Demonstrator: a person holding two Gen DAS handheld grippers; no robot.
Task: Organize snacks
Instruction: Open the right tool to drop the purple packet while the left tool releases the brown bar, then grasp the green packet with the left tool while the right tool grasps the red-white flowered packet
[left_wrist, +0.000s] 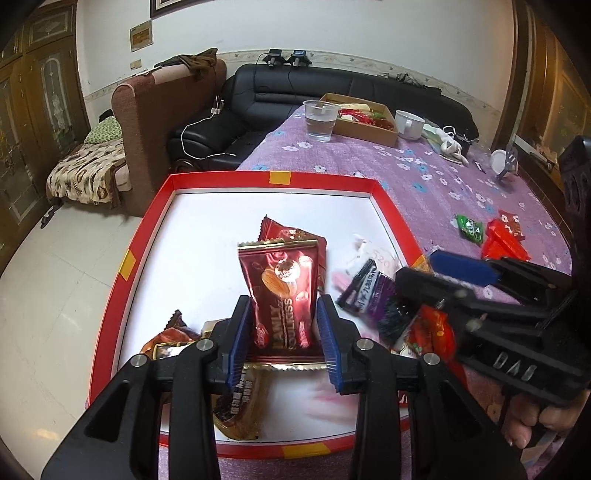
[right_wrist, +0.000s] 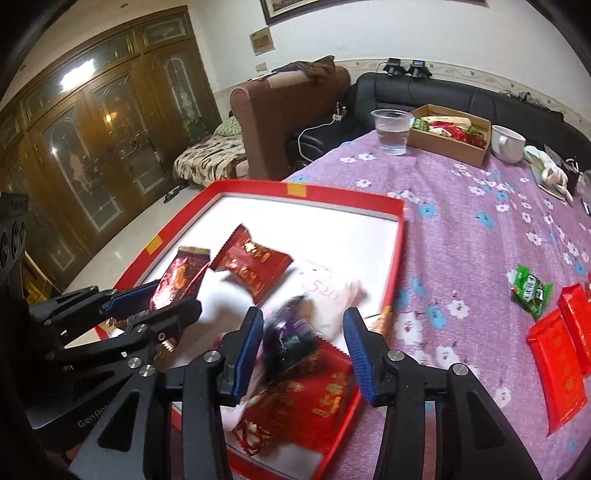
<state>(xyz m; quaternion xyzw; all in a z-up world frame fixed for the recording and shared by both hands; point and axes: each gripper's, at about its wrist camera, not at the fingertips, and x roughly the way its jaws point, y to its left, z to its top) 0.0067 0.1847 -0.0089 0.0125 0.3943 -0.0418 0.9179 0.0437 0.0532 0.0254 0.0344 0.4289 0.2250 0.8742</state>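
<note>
In the left wrist view, the left gripper (left_wrist: 284, 332) is clamping the lower end of a dark red almond chocolate packet (left_wrist: 284, 291), its blue fingers (left_wrist: 240, 332) pressing both long edges. The packet is standing with its long axis pointing away along the fingers, hanging over the white floor of the red tray (left_wrist: 129, 258). Underneath are lying a red wrapped candy (left_wrist: 295, 236), brown packets near the front wall, and a purple packet (left_wrist: 365, 291) by the right gripper (left_wrist: 443, 273).

In the right wrist view, the right gripper (right_wrist: 303, 347) is hovering with fingers (right_wrist: 358, 347) apart over the tray's near corner (blur hides any contact), a purple packet (right_wrist: 291, 332) and a flat red packet (right_wrist: 314, 398) lying between and below them. Outside on the bench (right_wrist: 461, 229), a green sachet (right_wrist: 532, 291) and red packets (right_wrist: 561, 354) are waiting, nearer the right hand. A far cardboard box (right_wrist: 450, 144) is holding more snacks.
</note>
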